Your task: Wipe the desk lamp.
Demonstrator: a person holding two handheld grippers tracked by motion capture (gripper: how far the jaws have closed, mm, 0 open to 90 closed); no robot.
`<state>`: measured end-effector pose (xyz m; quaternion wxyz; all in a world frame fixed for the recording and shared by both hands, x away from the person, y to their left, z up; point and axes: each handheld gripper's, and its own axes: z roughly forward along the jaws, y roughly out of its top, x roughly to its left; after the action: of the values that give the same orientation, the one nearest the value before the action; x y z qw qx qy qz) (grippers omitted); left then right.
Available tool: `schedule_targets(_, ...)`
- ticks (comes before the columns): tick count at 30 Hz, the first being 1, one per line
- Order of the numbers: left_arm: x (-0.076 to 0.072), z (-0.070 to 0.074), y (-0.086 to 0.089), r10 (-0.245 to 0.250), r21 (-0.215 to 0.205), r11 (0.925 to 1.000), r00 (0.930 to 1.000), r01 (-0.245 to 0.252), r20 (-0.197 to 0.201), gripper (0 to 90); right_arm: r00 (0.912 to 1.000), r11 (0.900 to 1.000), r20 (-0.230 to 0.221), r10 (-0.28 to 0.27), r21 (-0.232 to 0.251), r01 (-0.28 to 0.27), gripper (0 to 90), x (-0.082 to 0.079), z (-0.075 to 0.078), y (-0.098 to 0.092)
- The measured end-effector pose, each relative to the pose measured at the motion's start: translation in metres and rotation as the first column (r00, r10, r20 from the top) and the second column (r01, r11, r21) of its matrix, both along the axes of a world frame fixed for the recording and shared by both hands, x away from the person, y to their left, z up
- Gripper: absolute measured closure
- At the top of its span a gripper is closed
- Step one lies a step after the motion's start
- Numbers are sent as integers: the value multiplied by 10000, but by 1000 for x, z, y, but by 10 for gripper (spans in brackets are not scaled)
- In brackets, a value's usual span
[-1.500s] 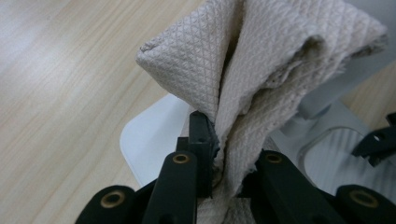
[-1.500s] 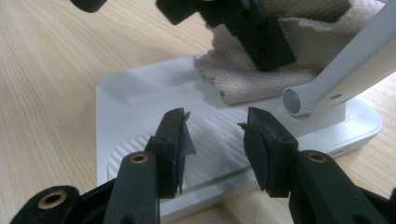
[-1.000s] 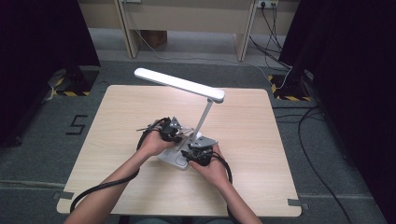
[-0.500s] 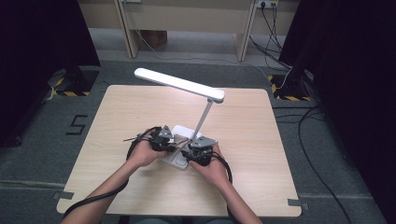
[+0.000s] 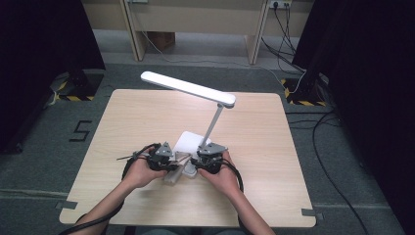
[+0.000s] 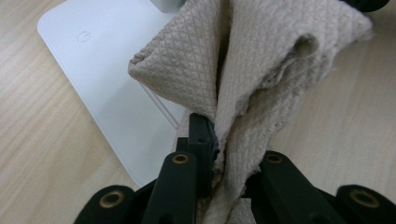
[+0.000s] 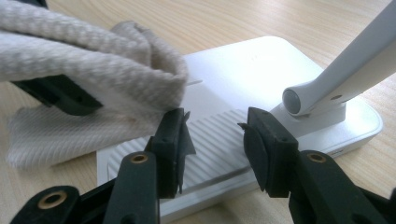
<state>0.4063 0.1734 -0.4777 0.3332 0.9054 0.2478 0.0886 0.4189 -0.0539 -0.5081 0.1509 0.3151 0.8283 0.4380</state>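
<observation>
The work in hand is judged to be wiping the lamp base point(image 5: 188, 143) with a cloth point(image 6: 261, 70), and it looks part done. The cloth is clamped between the closed jaws of the left tool point(image 6: 219, 163) and lies over the near left corner of the base, trailing onto the surface point(image 5: 147, 112) beside it. The right tool point(image 7: 212, 135) is set at the near edge of the base, its jaws partly apart with nothing between them, the ribbed panel of the base seen through the gap; it appears to steady the lamp point(image 5: 188, 88) rather than grip it, though contact cannot be confirmed. The far part of the base, around the power mark and the foot of the stem point(image 7: 322, 93), is not covered by the cloth and is judged to be left to wipe, as are the stem and head.

How clean the base is cannot be judged. In the high view the cloth is small and mostly hidden between the 2 hands. In the left gripper view the stem is cut off at the top edge.
</observation>
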Motion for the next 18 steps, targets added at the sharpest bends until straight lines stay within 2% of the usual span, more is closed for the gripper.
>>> schedule_targets(8, 1, 1, 0, 155, -243, 9996, 9999, -154, 43, 821, 9997, 9997, -261, -6, -226, 0, 534, 0, 5, 2)
schedule_targets(10, 1, 2, 1, 161, -314, 9994, 9999, -160, 51, 821, 9999, 9998, -145, 16, -210, -19, 531, -2, 9, 0)
schedule_targets(18, 1, 7, -1, 156, -427, 9990, 9996, -145, 254, 821, 9954, 9949, 178, 940, 353, -946, 432, -16, 40, -11)
